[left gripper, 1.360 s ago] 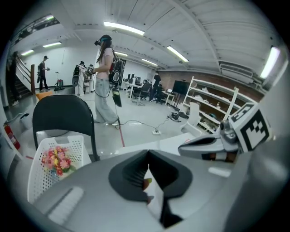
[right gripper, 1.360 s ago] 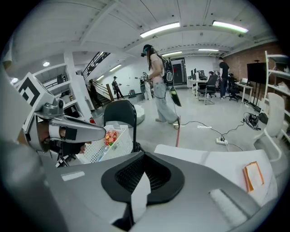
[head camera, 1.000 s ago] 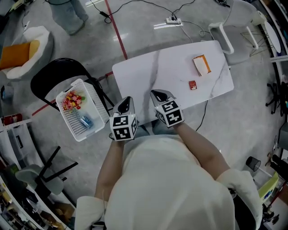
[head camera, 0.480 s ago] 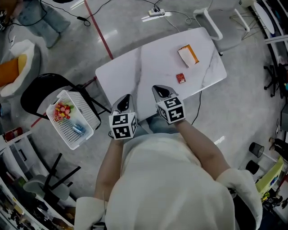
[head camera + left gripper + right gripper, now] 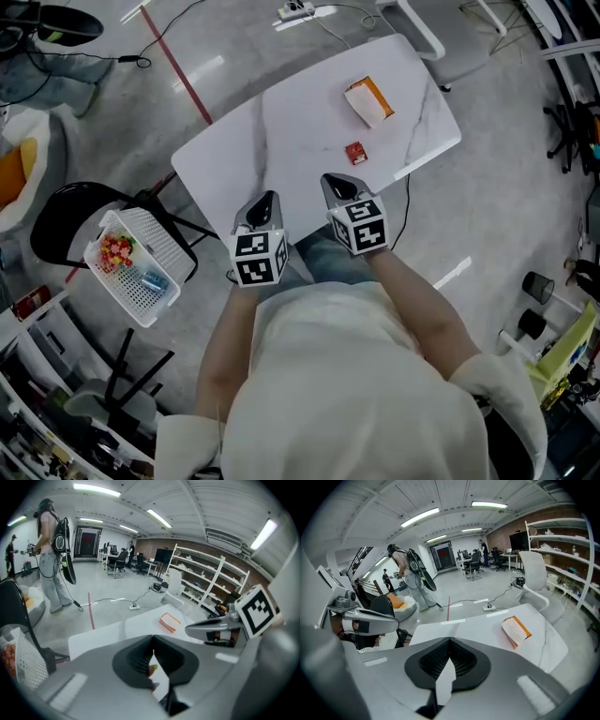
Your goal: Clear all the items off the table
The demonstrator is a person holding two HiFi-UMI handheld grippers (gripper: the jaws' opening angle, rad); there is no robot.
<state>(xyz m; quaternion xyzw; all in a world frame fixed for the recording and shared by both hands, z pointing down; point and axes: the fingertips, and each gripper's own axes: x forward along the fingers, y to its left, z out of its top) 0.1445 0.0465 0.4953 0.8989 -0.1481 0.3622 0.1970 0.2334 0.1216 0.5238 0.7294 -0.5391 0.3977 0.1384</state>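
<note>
A white marble table (image 5: 281, 141) stands in front of me. On its far right part lies an orange and white box (image 5: 367, 100), also seen as the box (image 5: 169, 621) and the box (image 5: 516, 630). A small red packet (image 5: 355, 153) lies nearer. My left gripper (image 5: 267, 200) and right gripper (image 5: 336, 181) hover side by side over the table's near edge, short of both items. In the left gripper view the left gripper (image 5: 153, 638) is shut at its tips. The right gripper (image 5: 450, 640) is shut with nothing in it.
A white basket (image 5: 150, 244) holding colourful items and a blue one rests on a black chair (image 5: 66, 211) left of the table. A white chair (image 5: 412, 28) and a power strip (image 5: 295, 11) with cables lie beyond. A person (image 5: 49, 559) with a backpack stands far off.
Both grippers have moved forward, from just short of the table to over its near edge. Box and red packet have not shifted on the table. Both stay shut.
</note>
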